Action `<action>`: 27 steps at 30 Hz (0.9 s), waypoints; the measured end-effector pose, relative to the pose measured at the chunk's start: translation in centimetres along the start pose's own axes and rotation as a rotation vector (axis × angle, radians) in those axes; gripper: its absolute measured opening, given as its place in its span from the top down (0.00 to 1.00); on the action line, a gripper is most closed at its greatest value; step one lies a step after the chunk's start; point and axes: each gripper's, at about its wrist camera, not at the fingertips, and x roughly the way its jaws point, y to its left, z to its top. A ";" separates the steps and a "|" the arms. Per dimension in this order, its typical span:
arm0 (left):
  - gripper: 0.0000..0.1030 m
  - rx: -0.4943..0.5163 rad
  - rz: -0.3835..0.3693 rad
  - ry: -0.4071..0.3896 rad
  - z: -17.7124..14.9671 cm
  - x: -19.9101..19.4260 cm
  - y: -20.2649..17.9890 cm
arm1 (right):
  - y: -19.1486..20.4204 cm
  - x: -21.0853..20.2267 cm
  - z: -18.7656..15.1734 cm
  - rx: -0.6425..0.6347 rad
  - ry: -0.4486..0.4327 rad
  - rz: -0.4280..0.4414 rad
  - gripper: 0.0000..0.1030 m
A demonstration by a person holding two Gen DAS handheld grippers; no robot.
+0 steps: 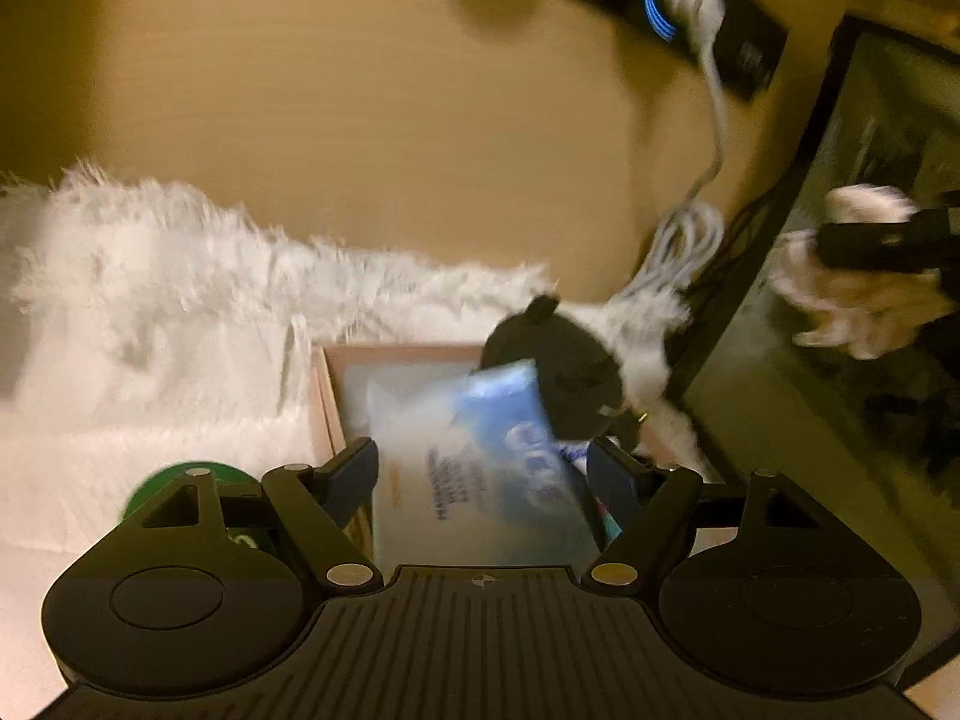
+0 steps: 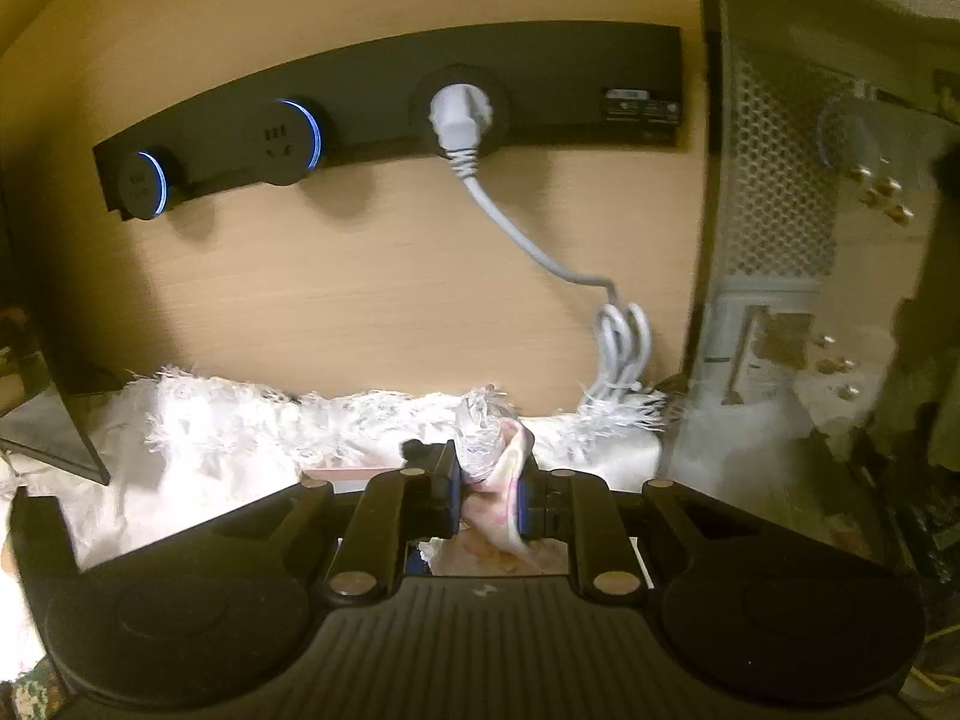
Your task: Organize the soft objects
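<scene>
In the left wrist view my left gripper (image 1: 483, 471) is open, its fingers either side of a blue and white plastic packet (image 1: 510, 432) that lies in a pink box (image 1: 327, 402). A black plush toy (image 1: 555, 369) rests at the box's far right corner. My right gripper (image 2: 489, 489) is shut on a pale pink and white soft cloth item (image 2: 501, 480) with a clear wrapper end sticking up. That gripper and its fluffy load (image 1: 864, 294) also show at the right of the left wrist view, held in the air.
A white furry rug (image 1: 156, 312) covers the surface under the box. A black power strip (image 2: 384, 120) with a white plug and coiled cable (image 2: 621, 354) is on the wooden wall behind. A glass-sided computer case (image 2: 828, 252) stands at right. A green round object (image 1: 180, 480) lies near the left gripper.
</scene>
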 end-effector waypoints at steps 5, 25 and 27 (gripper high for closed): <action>0.47 -0.018 -0.026 0.037 -0.3 -0.6 0.5 | 2.4 0.7 1.6 -0.016 -0.001 0.082 0.85; 0.56 -0.130 0.010 0.053 -4.6 -5.5 3.8 | 8.6 26.2 -2.0 0.138 0.590 0.184 0.84; 0.56 -0.119 0.022 0.065 -5.4 -6.1 4.0 | 9.0 26.6 -1.9 0.136 0.598 0.177 0.77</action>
